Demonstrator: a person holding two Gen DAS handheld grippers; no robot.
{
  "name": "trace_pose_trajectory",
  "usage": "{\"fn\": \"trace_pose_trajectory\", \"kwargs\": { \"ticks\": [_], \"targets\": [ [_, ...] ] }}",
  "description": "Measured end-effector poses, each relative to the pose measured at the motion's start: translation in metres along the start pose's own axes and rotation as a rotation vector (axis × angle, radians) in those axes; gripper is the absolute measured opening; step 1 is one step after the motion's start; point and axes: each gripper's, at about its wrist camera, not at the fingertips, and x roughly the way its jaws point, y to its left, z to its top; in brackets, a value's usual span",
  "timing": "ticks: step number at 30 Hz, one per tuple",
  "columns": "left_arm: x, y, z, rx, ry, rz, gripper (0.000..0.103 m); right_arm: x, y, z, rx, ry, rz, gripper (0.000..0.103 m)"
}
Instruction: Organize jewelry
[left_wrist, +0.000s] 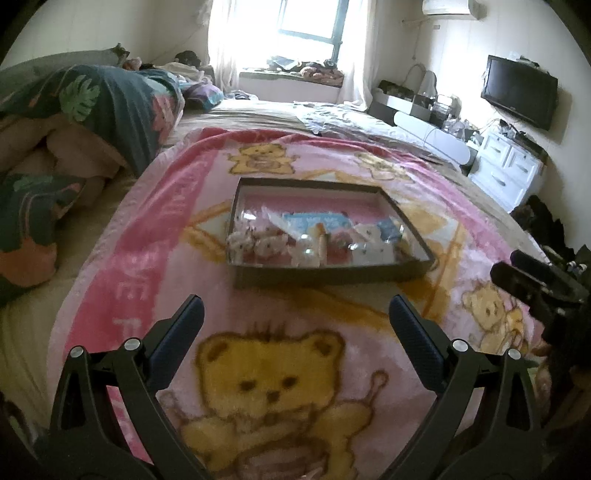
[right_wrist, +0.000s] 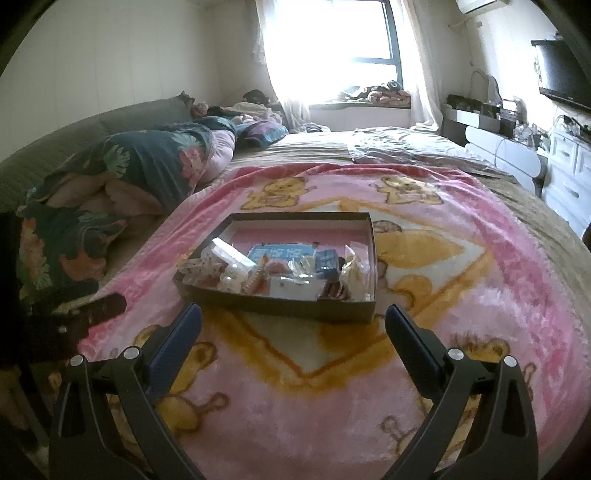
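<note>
So there's a shallow dark cardboard box (left_wrist: 328, 275) sitting flat in the middle of a fuzzy pink blanket printed with yellow teddy bears (left_wrist: 273, 373), which is spread over a big bed. The box is open on top, and the near half of it is crammed with small clear plastic packets of jewelry (right_wrist: 295, 277), white polka-dot pouches plus a blue printed card (right_wrist: 280, 254) lying further back; the far strip of the box floor is bare pink. Both tools hang over the blanket on the near side of the box, not touching it. The left gripper (left_wrist: 295, 325) has its blue-padded fingers spread wide with nothing between them, and the right gripper (right_wrist: 293, 332) is spread just as wide, also empty. From the left camera you can see the right tool's black body poking in at the right edge. Nothing sits between the fingers and the box, just bare blanket. Off to the left there's a crumpled dark floral duvet (right_wrist: 147, 162), a bright curtained window (left_wrist: 295, 22) at the far end, and a wall-mounted black TV (left_wrist: 521, 90) above white drawers (left_wrist: 506, 170) on the right.
</note>
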Motion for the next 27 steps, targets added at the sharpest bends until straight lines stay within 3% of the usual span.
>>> {"fn": "trace_pose_trajectory", "kwargs": {
  "ticks": [11, 27],
  "targets": [
    [0.004, 0.000, -0.020, -0.015, 0.012, 0.007, 0.094, 0.006, 0.001, -0.026, 0.010, 0.032, 0.000, 0.099],
    [0.008, 0.006, -0.025, -0.030, 0.026, 0.013, 0.094, 0.011, 0.002, -0.031, 0.016, 0.061, 0.014, 0.099]
  ]
}}
